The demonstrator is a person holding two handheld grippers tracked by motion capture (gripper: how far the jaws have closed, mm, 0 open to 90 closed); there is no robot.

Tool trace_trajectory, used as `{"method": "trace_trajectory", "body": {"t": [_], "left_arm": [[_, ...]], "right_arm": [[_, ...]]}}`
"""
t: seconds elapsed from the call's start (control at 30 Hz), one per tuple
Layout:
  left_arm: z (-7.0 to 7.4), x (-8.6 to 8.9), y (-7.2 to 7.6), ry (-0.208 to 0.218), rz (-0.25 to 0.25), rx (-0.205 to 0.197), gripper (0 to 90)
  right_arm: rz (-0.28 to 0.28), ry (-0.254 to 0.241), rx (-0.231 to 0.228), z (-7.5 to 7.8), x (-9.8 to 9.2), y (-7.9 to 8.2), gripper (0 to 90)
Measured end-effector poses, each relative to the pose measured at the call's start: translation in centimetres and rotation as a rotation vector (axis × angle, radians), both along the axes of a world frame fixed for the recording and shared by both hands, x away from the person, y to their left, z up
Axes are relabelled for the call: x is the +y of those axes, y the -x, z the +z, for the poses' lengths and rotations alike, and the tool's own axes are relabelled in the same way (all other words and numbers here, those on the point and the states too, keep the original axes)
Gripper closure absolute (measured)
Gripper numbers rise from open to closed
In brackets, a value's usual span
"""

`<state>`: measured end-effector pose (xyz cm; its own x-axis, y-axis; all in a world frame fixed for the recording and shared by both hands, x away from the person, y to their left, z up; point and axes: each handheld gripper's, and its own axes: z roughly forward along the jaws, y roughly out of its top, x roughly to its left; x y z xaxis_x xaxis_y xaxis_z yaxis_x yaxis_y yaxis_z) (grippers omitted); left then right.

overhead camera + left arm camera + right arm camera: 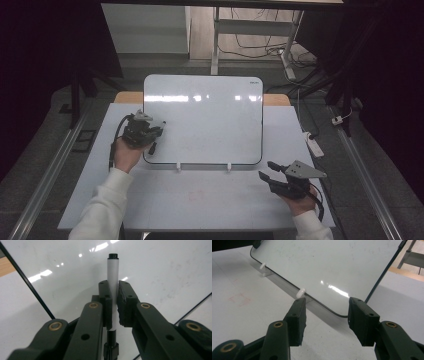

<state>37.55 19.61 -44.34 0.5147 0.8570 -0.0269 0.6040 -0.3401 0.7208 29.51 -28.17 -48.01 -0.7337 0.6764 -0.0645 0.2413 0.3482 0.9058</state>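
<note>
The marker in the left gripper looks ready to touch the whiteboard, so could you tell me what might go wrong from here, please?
1. The whiteboard leans on two small white pegs and nothing grips it; the right gripper is open, short of its lower corner. Pressing could tip or slide it.
2. The left gripper pinches the marker at mid-barrel, with its black end well beyond the pads, so pressure might make it slip or pivot.

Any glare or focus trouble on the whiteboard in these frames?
High view: lamp glare streaks the whiteboard near its top, surroundings dark. Left gripper view: bright glints above the marker, near jaws soft. Right gripper view: one glare streak, jaws slightly blurred.
</note>
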Motion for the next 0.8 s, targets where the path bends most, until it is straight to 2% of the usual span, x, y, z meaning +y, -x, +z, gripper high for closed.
{"method": "trace_trajectory", "body": {"t": [0.17,0.33,0.43,0.53,0.67,0.8], "left_arm": [[-0.4,-1.0,-0.4,-0.05,-0.007,0.007,80.9],[-0.5,-1.8,-0.4,-0.09,-0.013,-0.003,79.1],[-0.5,-1.9,-0.4,-0.1,-0.018,-0.007,73.8],[-0.5,-1.8,-0.2,-0.087,-0.031,-0.018,69.5],[0.3,-1.4,0.7,-0.057,-0.049,-0.069,56.1],[1.2,-0.3,2.5,0.012,-0.069,-0.117,45.8]], "right_arm": [[0.0,0.001,0.003,-0.1,0.0,0.0,48.6],[0.001,0.001,0.004,-0.1,-0.1,0.0,48.6],[0.0,0.001,0.003,-0.1,-0.1,0.0,48.6],[-0.001,0.0,0.003,-0.1,-0.2,-0.1,48.5],[-0.007,0.001,0.005,-0.2,-0.4,-0.3,48.4],[-0.015,0.003,0.009,-0.3,-0.6,-0.4,48.2]]}}
